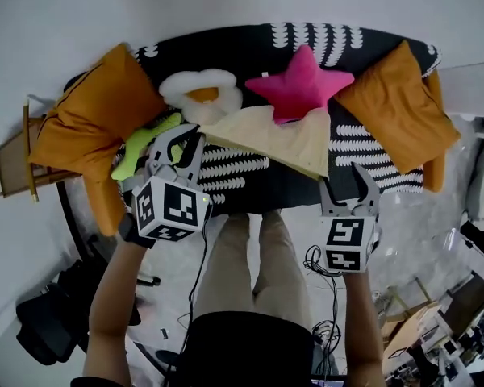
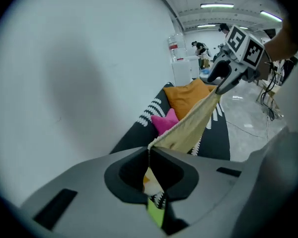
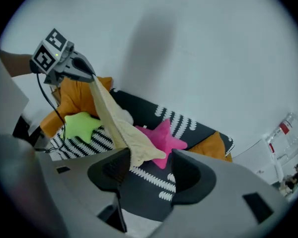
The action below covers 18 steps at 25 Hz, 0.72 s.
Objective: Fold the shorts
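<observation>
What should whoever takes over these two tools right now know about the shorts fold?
Left tool: shut on one end of the shorts.
Right tool: jaws apart. The other end of the shorts lies against one jaw only, so don't trust that hold.
Shorts: held up and stretched between the two tools above the sofa, near the pink star cushion.
Done: shorts picked up and spread out. No fold shows yet.
Left: close the right tool on its end, probably lay the shorts flat on the sofa, then fold.
</observation>
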Tool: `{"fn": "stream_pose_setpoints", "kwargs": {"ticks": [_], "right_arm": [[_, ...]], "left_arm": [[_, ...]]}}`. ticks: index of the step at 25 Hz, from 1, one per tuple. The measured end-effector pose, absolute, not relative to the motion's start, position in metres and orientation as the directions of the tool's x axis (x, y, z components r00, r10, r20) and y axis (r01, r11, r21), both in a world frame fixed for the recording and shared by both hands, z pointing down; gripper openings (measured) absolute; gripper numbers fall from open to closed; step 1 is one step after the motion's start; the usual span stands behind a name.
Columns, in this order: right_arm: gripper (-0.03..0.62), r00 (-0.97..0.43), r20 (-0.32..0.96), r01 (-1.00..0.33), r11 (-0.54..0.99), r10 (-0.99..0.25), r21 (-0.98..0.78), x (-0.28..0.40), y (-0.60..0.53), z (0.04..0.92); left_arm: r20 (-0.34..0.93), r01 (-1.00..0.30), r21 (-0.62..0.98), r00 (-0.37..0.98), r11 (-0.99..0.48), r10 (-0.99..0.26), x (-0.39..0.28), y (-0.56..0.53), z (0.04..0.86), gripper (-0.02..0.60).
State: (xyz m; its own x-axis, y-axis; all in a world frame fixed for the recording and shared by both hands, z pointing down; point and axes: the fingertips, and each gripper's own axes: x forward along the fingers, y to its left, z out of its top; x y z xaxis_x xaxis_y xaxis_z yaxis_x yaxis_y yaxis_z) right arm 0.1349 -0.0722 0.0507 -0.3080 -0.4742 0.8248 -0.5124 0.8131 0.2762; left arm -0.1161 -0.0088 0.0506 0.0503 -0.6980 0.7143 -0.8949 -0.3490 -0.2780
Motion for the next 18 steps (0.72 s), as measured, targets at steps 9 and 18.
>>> {"fn": "stream_pose_setpoints", "kwargs": {"ticks": [9,18], "right_arm": [[0.276,-0.164,0.976,-0.388,0.919,-0.146,0.072,0.141,0.094,0.356],[0.436,-0.152,0.963,-0.069,0.970,0.223,-0.235,0.086,0.263,0.489]], "left_arm": [[0.867,-0.943,-0.188,-0.028,-0.275,-0.497,-0.112,0.130,0.352,0.029],[0.939,-0.996,-0.065,-0.039,-0.065,-0.342,-0.142,0.263,0.523,0.318]]}}
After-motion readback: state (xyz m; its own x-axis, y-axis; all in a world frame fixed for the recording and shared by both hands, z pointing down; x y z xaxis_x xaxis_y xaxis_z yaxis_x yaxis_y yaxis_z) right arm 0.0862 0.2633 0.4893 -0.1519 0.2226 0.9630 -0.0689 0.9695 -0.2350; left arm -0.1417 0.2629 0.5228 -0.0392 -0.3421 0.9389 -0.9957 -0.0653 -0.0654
